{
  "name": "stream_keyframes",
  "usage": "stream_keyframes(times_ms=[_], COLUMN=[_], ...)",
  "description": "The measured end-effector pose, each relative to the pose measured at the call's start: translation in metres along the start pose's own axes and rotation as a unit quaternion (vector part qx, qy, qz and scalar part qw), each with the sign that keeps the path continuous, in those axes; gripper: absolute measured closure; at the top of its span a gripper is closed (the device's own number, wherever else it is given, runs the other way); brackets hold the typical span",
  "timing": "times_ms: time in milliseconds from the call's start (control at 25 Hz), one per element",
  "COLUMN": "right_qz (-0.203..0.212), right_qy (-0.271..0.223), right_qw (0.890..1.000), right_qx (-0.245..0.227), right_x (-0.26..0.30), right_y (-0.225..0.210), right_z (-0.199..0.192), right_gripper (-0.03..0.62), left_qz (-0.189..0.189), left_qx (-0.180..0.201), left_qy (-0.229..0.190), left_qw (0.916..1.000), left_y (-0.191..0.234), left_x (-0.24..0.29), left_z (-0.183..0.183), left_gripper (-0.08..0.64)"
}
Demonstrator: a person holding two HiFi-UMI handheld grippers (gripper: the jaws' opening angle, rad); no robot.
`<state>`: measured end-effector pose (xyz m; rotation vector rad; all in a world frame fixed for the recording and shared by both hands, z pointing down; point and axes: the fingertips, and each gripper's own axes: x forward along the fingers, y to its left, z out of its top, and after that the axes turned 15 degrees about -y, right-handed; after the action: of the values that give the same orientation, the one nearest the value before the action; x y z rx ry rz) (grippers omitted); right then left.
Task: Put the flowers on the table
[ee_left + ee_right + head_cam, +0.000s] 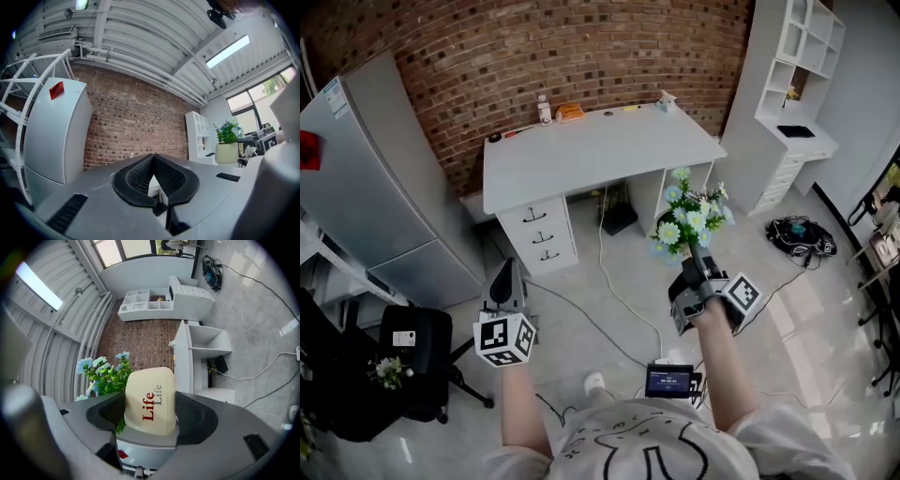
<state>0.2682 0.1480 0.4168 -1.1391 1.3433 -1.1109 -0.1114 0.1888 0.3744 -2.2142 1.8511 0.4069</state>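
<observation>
A white table (591, 150) is standing well ahead of both sets of jaws. The right gripper (150, 416) is squeezing a cream pot (149, 397) between its jaws, blue and white flowers (104, 373) spreading beyond the tips. The pot is looking stiff, smooth and probably light; the blooms are looking delicate, so gripping the pot's body seems safest. The left gripper (154, 185) is holding its jaws pressed together, empty.

I can read only one word: "Life". It is printed twice on the cream pot (150, 399), once in dark red and once in grey, the two just beside each other and partly overlapping. The letters run sideways along the pot's wall. The screen (669, 380), nearer me than the pot, shows figures too small to read.
</observation>
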Motion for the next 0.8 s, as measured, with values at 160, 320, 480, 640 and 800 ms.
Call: stream_keyframes(times_ms=[160,320,480,640,800], right_qz=[-0.009,-0.012,-0.009,-0.016,-0.017], right_qy=[-0.009,-0.018,-0.016,-0.020,-0.020], right_qw=[1.000,1.000,1.000,1.000,1.000], right_qx=[0.003,0.006,0.008,0.004,0.008], right_x=[0.040,0.070,0.094,0.114,0.134], right_y=[-0.008,-0.008,-0.002,-0.005,-0.011], right_z=[-0.035,-0.067,-0.091,-0.102,-0.112], right_gripper=[0.285,0.285,0.285,0.285,0.285], left_qz=[-0.001,0.002,-0.008,-0.013,-0.012], left_qx=[-0.009,-0.016,-0.012,-0.014,-0.015], left_qy=[0.009,0.011,0.005,0.006,0.005], left_qw=[0.9999,0.9998,0.9999,0.9998,0.9998], left_y=[0.046,0.084,0.102,0.115,0.128], left_x=[0.030,0.061,0.085,0.096,0.109], left_z=[-0.019,-0.031,-0.032,-0.041,-0.050], left_gripper=[0.551,0.551,0.551,0.551,0.551])
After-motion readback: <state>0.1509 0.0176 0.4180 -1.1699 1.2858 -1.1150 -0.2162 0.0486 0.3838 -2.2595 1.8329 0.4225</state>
